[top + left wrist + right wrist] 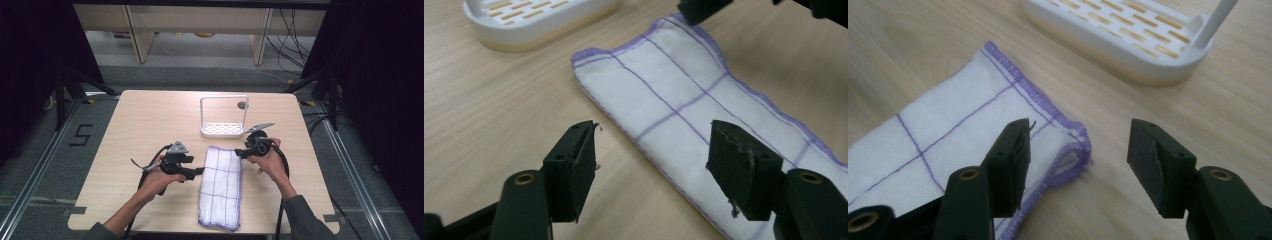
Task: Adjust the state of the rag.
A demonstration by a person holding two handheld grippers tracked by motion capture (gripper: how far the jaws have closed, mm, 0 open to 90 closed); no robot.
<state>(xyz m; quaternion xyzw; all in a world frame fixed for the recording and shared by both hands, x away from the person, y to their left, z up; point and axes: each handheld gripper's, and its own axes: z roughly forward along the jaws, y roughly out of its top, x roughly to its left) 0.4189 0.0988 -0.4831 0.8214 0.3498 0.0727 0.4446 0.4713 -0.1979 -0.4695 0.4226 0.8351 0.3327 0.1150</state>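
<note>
The white folded cloth with purple grid lines (220, 186) lies flat at the table's near middle. The left gripper (651, 165) has jaws apart astride its long edge; the right gripper (1078, 160) has jaws apart over the far corner, neither pressing. For a clean next fold, I'd bite all layers squarely at both spots and lift evenly. Beyond stands a white slotted plastic rack with a hoop handle (223, 129) on the pale wood table (140, 125); farther off, grey floor, black curtains
</note>
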